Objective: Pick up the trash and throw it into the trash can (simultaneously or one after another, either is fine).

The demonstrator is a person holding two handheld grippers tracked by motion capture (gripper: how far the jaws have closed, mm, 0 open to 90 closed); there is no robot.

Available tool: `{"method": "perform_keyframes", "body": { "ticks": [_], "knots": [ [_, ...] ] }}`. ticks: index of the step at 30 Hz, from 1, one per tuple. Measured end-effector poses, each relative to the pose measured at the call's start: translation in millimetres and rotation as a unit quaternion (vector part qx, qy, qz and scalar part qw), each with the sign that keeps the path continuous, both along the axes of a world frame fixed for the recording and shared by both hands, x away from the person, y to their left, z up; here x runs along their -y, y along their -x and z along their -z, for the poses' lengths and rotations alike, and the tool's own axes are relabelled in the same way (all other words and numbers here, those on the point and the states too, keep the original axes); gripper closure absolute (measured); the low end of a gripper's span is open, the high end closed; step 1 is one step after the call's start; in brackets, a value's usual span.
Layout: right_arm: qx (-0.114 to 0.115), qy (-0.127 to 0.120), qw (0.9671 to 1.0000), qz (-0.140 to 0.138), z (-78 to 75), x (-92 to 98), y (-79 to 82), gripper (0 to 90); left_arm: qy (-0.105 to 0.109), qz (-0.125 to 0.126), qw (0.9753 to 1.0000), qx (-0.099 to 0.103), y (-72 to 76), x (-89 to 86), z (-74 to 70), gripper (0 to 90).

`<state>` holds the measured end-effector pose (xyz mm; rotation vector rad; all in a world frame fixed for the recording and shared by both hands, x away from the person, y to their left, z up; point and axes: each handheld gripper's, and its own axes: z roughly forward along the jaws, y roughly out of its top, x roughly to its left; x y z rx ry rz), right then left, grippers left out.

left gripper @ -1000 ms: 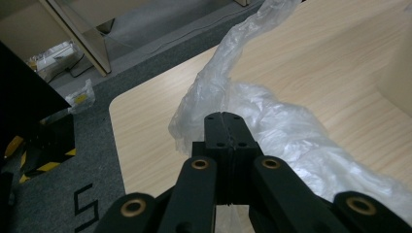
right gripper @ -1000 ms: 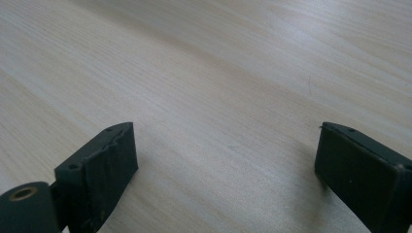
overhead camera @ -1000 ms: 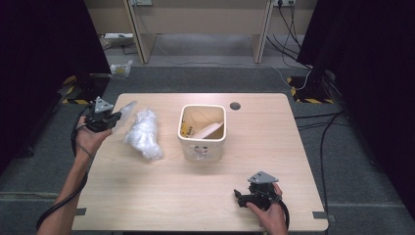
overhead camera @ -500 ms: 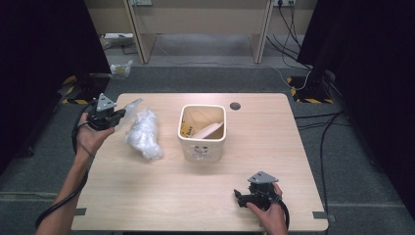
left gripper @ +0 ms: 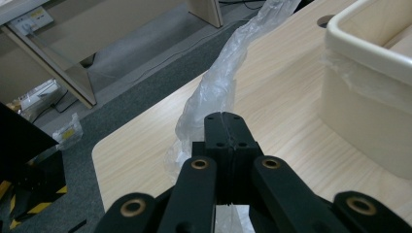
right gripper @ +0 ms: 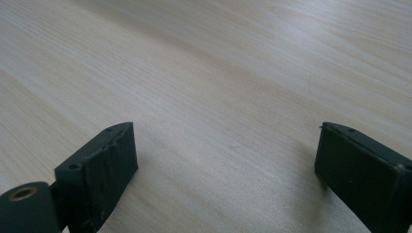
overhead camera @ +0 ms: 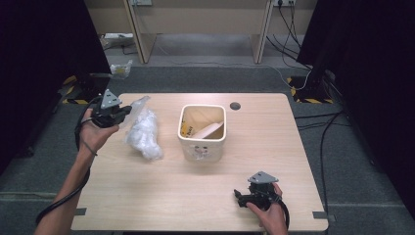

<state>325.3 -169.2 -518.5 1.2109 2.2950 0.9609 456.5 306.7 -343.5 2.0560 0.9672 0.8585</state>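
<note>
Honestly looks sketchy: left gripper point(overhead camera: 122, 113) clamped tight on a thin twisted corner of the clear plastic bag point(overhead camera: 144, 134), bulk of it slumped on the table point(overhead camera: 147, 196) between that gripper and the cream bin point(overhead camera: 203, 147). Could easily slip out or tear if yanked, film being that flimsy, or snag on the bin rim. Right gripper point(right gripper: 223, 160) spread wide, holding nothing, parked low near the front edge.

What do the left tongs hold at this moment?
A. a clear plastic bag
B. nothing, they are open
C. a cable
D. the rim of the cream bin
A: in the left gripper view the left tongs are shut on the clear plastic bag, beside the cream bin.
</note>
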Motion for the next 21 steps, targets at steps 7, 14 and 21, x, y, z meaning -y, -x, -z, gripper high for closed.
{"method": "perform_keyframes", "body": {
  "ticks": [7,14,21],
  "knots": [
    [0.000,0.000,1.0000,0.000,0.0,-0.1,0.0,8.3,-0.008,0.015,0.9998,0.007,3.5,13.3,-9.6,89.5],
    [-0.002,-0.001,1.0000,0.000,-0.1,-0.3,0.0,8.1,-0.016,0.032,0.9993,0.012,3.5,29.3,-15.6,89.5],
    [-0.002,-0.001,1.0000,0.000,-0.1,-0.4,0.1,8.1,-0.027,0.051,0.9981,0.020,7.0,46.5,-23.7,89.5]
  ]
}}
